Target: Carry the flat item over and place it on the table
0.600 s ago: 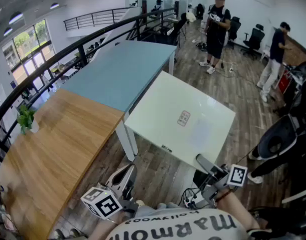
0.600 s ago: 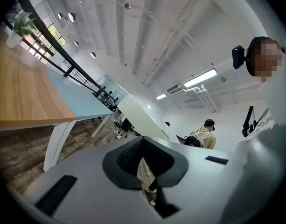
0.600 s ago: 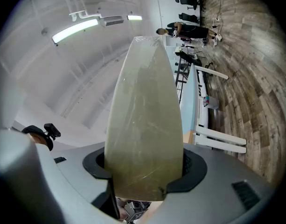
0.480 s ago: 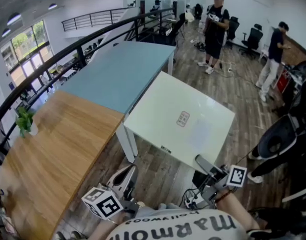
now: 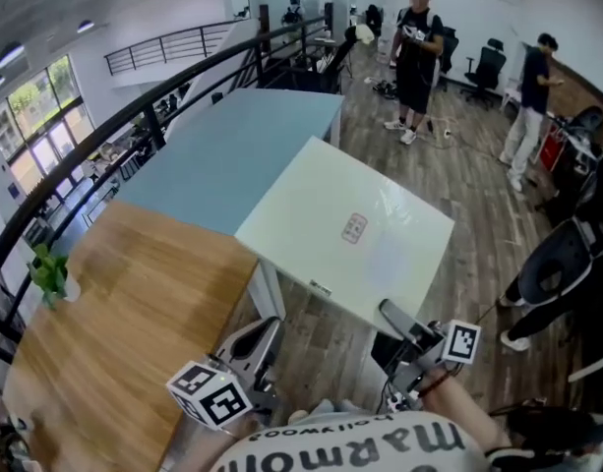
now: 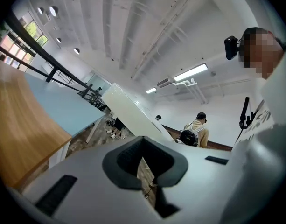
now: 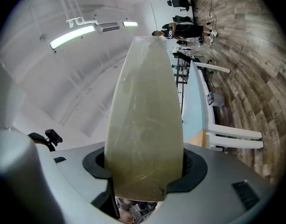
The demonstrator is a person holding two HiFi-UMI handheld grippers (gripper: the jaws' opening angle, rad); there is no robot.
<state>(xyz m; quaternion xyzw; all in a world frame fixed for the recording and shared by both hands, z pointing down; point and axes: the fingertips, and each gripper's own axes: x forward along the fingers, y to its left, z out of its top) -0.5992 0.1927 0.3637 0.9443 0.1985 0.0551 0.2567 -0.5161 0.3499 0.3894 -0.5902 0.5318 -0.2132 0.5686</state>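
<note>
1. Board (image 5: 321,205), pale, thin and flat, hangs in the air over the plank floor (image 5: 478,214) and lies roughly level. It is to the right of the two tables and rests on neither.
2. Its near edge sits between the jaws of the right gripper (image 5: 394,315). In the right gripper view the jaws stand fairly wide and press on that edge, and the board (image 7: 145,115) runs away from them, looking slightly see-through.
3. A small label (image 5: 354,227) sits near the board's middle.
4. The left gripper (image 5: 260,337) is low at the near left, just near of the board's near-left edge. In its own view the jaws stand a narrow way apart with only floor showing in the gap, and the board (image 6: 129,108) is beyond them, not between them.
5. The blue table (image 5: 232,146) stands far left of the board. The wooden table (image 5: 124,313) is nearer and joins it end to end.
6. A small green plant (image 5: 50,271) stands at the wooden table's left edge, beside a dark railing (image 5: 104,136).
7. Two people stand at the far right: one in black (image 5: 415,47) and another (image 5: 530,96) further right.
</note>
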